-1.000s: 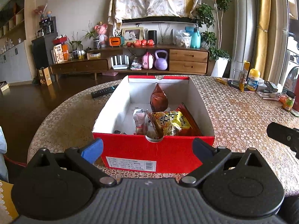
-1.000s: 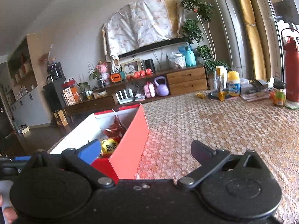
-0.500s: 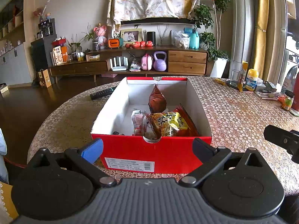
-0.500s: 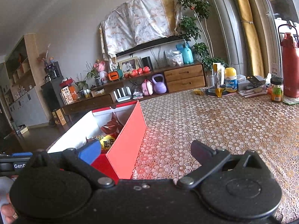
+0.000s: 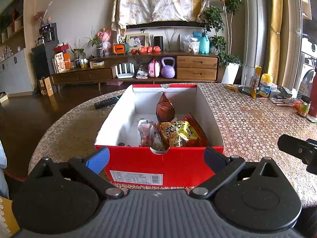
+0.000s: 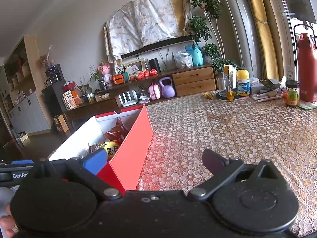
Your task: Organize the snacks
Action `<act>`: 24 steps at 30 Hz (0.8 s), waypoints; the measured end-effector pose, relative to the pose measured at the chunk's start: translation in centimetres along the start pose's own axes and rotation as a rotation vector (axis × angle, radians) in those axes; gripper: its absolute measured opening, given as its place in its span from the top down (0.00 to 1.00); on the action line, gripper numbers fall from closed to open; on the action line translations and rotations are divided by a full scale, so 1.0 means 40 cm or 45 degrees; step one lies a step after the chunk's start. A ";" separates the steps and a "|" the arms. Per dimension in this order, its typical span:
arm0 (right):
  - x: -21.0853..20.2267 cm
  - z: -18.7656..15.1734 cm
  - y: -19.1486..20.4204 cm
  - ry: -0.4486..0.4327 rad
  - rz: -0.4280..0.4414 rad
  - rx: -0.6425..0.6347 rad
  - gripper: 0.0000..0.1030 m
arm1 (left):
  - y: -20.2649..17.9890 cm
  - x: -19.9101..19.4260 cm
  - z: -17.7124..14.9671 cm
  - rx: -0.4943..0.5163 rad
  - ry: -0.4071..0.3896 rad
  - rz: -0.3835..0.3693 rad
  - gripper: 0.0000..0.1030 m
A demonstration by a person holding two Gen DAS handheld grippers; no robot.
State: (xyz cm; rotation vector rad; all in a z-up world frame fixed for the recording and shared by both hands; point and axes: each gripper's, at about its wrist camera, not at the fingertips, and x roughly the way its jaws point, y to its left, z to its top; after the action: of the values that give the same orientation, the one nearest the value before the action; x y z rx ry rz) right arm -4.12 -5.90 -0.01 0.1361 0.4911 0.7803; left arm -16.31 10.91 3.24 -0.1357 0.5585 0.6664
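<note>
While both the left gripper [image 5: 156,157] and right gripper [image 6: 154,161] hang with jaws spread and empty, the yellow snack bag [image 5: 176,131] lies inside the red shoebox [image 5: 158,162] on the bench (judged light, crinkly, slippery, crushable; pinch its sealed edge).

Left view squarely faces the red box [image 5: 158,164]; right view sees it obliquely.

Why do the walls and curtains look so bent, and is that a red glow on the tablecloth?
Left wrist view: fisheye lens bows the curtain at the edge. Right wrist view: same bending, stronger; the red box tints the tablecloth beside it reddish.
</note>
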 end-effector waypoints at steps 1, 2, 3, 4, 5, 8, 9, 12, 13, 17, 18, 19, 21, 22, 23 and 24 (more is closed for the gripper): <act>0.000 0.000 0.000 0.001 -0.001 0.000 0.00 | 0.000 0.000 0.001 0.001 -0.001 0.000 0.01; 0.000 0.000 0.000 0.002 -0.001 0.001 0.00 | 0.000 -0.001 0.001 0.003 -0.004 -0.002 0.01; 0.000 0.000 0.000 0.003 -0.001 0.001 0.00 | 0.000 -0.001 0.002 0.004 -0.005 -0.004 0.01; 0.000 -0.001 -0.001 0.004 -0.002 0.001 0.00 | 0.000 -0.001 0.003 0.006 -0.004 -0.006 0.01; 0.001 -0.002 0.000 0.005 -0.003 0.001 0.00 | -0.001 0.000 0.003 0.008 -0.004 -0.006 0.01; 0.002 -0.001 -0.001 0.006 -0.004 0.001 0.00 | 0.002 0.002 0.003 0.009 -0.006 -0.010 0.01; 0.002 -0.001 -0.001 0.006 -0.004 0.001 0.00 | 0.002 0.002 0.003 0.007 -0.005 -0.012 0.01; 0.002 -0.004 -0.001 0.006 -0.006 0.001 0.00 | 0.004 0.003 0.002 0.004 -0.005 -0.012 0.01; 0.002 -0.003 -0.001 0.006 -0.005 0.001 0.00 | 0.004 0.004 0.002 0.004 -0.004 -0.011 0.01; 0.002 -0.003 -0.003 0.007 -0.006 0.001 0.00 | 0.004 0.006 0.000 0.003 -0.001 -0.013 0.01; 0.002 -0.004 -0.003 0.007 -0.007 0.001 0.00 | 0.003 0.007 -0.001 0.004 0.000 -0.013 0.01; 0.002 -0.003 -0.003 0.007 -0.007 0.001 0.00 | 0.003 0.008 -0.002 0.006 0.003 -0.014 0.01; 0.002 -0.003 -0.003 0.007 -0.007 0.002 0.00 | 0.003 0.010 -0.003 0.008 0.006 -0.013 0.01; 0.002 -0.004 -0.004 0.008 -0.008 0.002 0.00 | 0.003 0.009 -0.003 0.008 0.005 -0.015 0.01; 0.002 -0.004 -0.004 0.008 -0.008 0.001 0.00 | 0.002 0.010 -0.003 0.009 0.006 -0.016 0.01; 0.002 -0.005 -0.005 0.009 -0.008 0.001 0.00 | 0.002 0.012 -0.004 0.011 0.007 -0.017 0.01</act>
State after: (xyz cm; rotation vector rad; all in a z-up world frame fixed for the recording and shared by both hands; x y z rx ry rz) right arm -4.05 -6.00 -0.26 0.1325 0.4981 0.7748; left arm -16.12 11.17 2.85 -0.1330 0.5653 0.6506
